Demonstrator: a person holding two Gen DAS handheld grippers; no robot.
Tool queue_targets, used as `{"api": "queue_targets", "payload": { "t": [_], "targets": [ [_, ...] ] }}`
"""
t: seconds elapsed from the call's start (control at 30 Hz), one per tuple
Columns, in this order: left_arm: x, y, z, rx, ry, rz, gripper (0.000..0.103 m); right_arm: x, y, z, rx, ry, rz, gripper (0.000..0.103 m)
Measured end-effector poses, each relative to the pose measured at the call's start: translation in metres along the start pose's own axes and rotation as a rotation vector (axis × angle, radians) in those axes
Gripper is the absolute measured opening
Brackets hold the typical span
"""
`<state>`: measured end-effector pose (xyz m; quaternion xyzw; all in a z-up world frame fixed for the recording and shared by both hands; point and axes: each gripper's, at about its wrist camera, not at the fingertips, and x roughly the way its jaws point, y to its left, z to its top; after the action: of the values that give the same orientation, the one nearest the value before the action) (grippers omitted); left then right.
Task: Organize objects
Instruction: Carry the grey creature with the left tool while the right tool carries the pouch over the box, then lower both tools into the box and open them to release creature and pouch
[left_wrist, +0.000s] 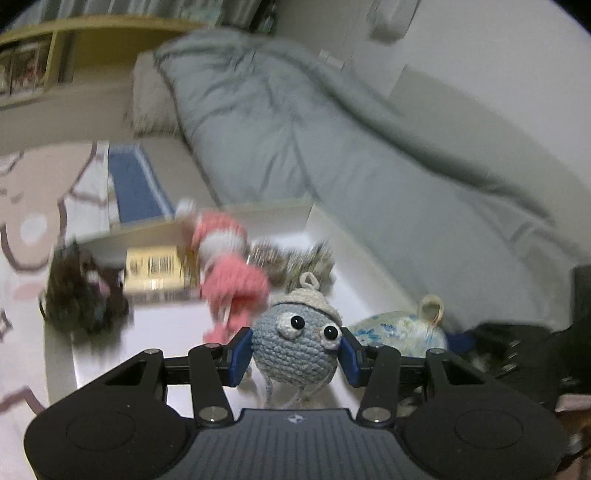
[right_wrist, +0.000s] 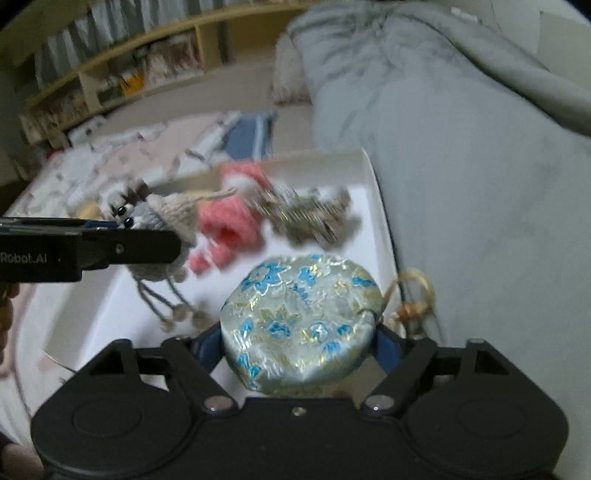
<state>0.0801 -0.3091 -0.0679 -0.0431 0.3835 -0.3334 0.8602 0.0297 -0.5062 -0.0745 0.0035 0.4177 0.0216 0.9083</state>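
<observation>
Though far end of white tray (right_wrist: 373, 173) is motion-blurred, pink knit toy (left_wrist: 231, 258), brown fuzzy lump (left_wrist: 79, 295) + barcoded box (left_wrist: 157, 271) readable there; greyish pile (right_wrist: 314, 216) beside pink toy unclear. Left tool (left_wrist: 295, 356) clenched on grey crochet ball w/ eyes (left_wrist: 293, 345), held over tray. Right tool (right_wrist: 299, 345) grasping round floral brocade case (right_wrist: 301, 323), tassel loop (right_wrist: 413, 291) partly hidden behind it. Grey duvet (right_wrist: 461, 166) along tray's right side; shelf (right_wrist: 140, 66) at back.

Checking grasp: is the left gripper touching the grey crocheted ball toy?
Touching. Left wrist view: left gripper blue pads press both sides of the grey crocheted ball toy.
</observation>
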Motion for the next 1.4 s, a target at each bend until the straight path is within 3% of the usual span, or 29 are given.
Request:
{"api": "queue_targets", "payload": {
  "t": [0.23,0.5,0.63,0.73,1.0,1.17,1.23,1.33,1.37,1.4],
  "targets": [
    [0.030,0.002,-0.024,0.011,0.086,0.008,0.050,-0.016,0.000,-0.003,-0.018,0.010,0.040,0.087],
    [0.044,-0.006,-0.018,0.017,0.078,-0.023,0.050,-0.027,-0.003,0.001,-0.020,0.011,0.025,0.089],
    [0.046,-0.010,-0.017,0.049,0.078,-0.033,0.050,-0.031,0.001,0.003,-0.046,0.042,0.041,0.067],
    [0.045,-0.008,-0.018,0.058,0.081,-0.034,0.050,-0.028,0.012,0.002,-0.116,0.068,0.020,0.062],
    [0.058,-0.005,0.005,0.027,0.039,-0.036,0.050,0.014,0.014,0.001,-0.138,0.131,-0.032,0.054],
    [0.068,-0.009,0.021,0.027,-0.010,-0.050,0.050,0.012,0.013,0.003,-0.147,0.154,-0.027,0.054],
    [0.076,-0.013,0.021,0.049,0.008,-0.050,0.050,0.008,0.014,0.003,-0.162,0.167,-0.027,0.054],
    [0.087,-0.016,0.014,0.090,0.066,-0.056,0.057,-0.003,0.013,0.004,-0.145,0.152,-0.016,0.055],
    [0.087,-0.016,0.012,0.099,0.065,-0.050,0.067,-0.008,0.013,0.006,-0.135,0.140,-0.006,0.057],
    [0.084,-0.015,0.010,0.103,0.057,-0.045,0.071,-0.012,0.013,0.007,-0.126,0.126,0.002,0.059]
  ]
}}
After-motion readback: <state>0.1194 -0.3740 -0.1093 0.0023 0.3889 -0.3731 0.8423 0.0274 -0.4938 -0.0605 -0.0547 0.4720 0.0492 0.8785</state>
